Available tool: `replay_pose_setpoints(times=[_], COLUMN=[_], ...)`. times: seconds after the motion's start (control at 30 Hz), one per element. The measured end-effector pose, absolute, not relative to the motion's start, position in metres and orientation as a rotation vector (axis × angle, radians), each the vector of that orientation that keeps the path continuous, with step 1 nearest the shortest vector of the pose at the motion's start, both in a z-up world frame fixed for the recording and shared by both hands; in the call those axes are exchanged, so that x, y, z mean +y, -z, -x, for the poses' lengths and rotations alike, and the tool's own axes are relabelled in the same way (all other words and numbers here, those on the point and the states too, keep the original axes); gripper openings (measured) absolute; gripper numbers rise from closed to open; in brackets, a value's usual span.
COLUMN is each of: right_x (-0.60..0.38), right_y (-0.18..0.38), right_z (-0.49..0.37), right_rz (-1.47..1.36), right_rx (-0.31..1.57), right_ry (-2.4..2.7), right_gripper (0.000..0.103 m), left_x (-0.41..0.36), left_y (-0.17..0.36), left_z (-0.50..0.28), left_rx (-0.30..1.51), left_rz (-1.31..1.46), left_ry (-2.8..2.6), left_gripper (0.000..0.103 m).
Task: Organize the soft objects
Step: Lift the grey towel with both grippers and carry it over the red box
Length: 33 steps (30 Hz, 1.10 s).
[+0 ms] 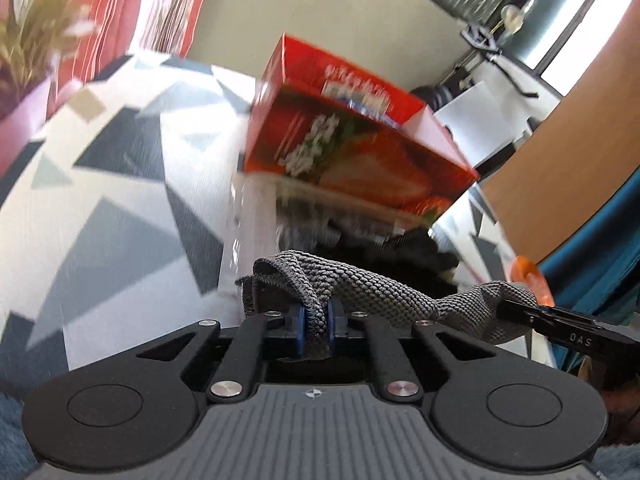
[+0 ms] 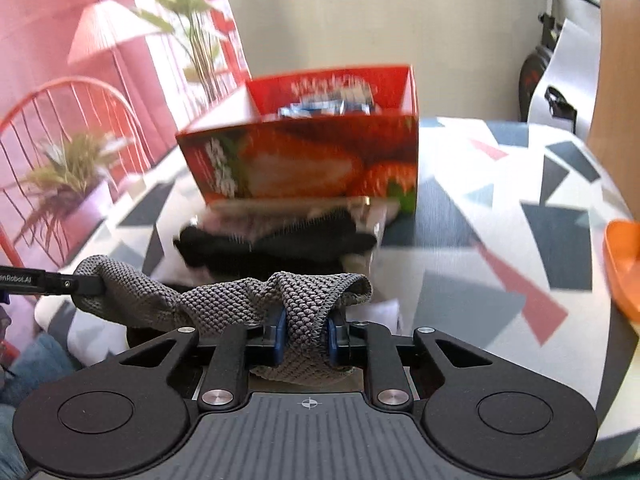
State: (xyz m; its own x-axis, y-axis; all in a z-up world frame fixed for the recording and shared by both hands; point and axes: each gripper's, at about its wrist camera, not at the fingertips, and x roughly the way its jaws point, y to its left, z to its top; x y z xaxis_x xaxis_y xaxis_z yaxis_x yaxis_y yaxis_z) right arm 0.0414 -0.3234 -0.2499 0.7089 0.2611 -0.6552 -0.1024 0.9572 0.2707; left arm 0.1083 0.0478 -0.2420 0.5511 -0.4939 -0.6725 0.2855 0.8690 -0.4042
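the table (image 2: 500,240), under a white cover with grey, dark and red triangles, extends ahead of and to both sides of the tongs. ahead of both tongs stands the red carton (image 2: 304,152) with strawberry print, its top open and something blue and white visible inside; the view is blurred, so the contents cannot be named. at the carton's foot, between it and the tongs, lies a pile of dark soft items (image 2: 280,244) partly in clear wrapping. nearest, the grey knitted cloth (image 1: 384,292) is held between the two tongs, raised above the table. the left tongs (image 1: 318,320) are pressed together on one bunched end of the cloth, a fold of knit pinched between the blue pads. the right tongs (image 2: 308,332) are likewise pinching the other end, with a thicker wad of knit between the pads. each tong's tip appears at the edge of the other's view, with the cloth sagging slightly between them. assessment: the step in hand appears to be lifting the cloth by both ends to fold or place it. recommended: keep both ends level, draw the tongs gently apart to take out the sag without dragging knit from the pads, and clear the dark pile before carrying the cloth onward. risk: the left pinch holds only a narrow fold and may slip under tension. an orange object (image 2: 624,264) lies at the far right of the right tongs, clear of the work.
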Motion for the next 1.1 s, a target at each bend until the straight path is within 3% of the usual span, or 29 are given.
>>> replay_pose_setpoints(times=[0.6,0.83,1.1], right_x=[-0.333,-0.346,-0.347], right_y=[0.18,0.157,0.167], right_z=[-0.132,-0.195,-0.266], right_rz=[-0.193,-0.117,-0.013], right_rx=[0.569,0.548,0.636], right_ry=[-0.251,-0.215,-0.197], right_gripper=[0.016,0.015,0.015], left_x=[0.029,-0.009,-0.053], left_y=[0.161,0.144,0.161], left_z=[-0.176,-0.239,-0.302], left_rx=[0.645,0.641,0.771], left_rz=[0.226,0.115,0.006], left_ry=[0.458,0.441,0.448], left_gripper=[0.011,0.011,0.011])
